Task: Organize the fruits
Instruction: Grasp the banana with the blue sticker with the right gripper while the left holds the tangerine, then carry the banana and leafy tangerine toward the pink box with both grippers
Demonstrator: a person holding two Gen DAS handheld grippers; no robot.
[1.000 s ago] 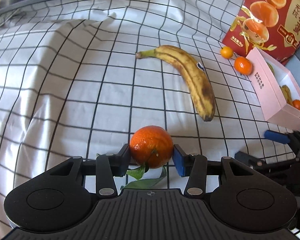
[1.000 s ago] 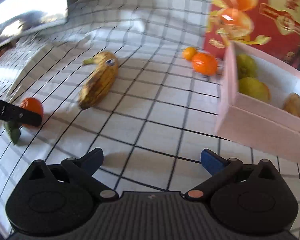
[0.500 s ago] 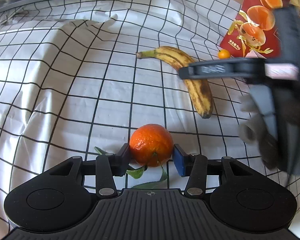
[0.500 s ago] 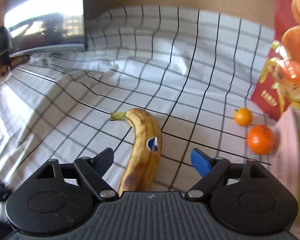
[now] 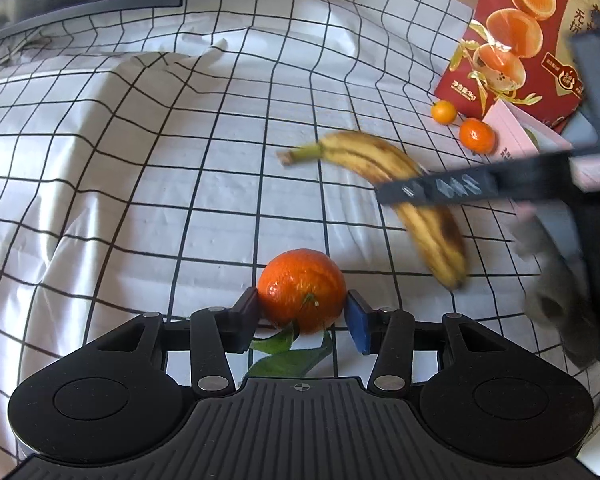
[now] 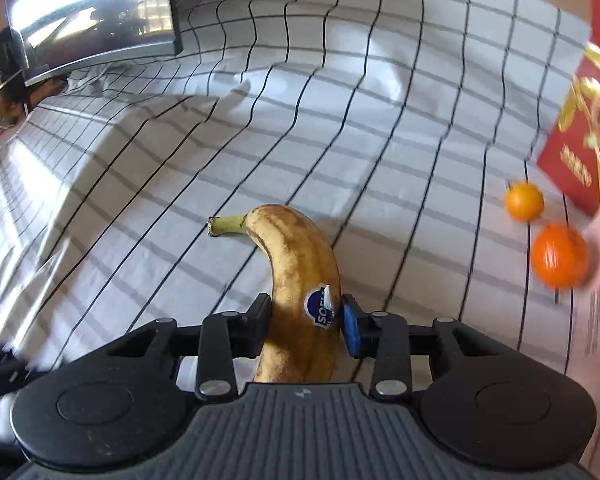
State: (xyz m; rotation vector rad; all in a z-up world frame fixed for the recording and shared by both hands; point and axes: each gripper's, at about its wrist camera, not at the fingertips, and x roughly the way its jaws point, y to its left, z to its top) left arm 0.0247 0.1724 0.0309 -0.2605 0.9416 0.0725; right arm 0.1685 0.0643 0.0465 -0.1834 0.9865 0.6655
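L fingers (image 5: 302,314) grip leafy orange (image 5: 302,288); R fingers (image 6: 306,322) closing on brown-spotted banana (image 6: 300,280) (blue sticker).

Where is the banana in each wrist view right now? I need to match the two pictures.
Left wrist view: the banana lies right of centre, crossed by the right gripper's dark finger, above the big orange.
Right wrist view: the banana is bottom centre, between the closing right gripper pads.
Shared landmark: two small oranges beside the red box.
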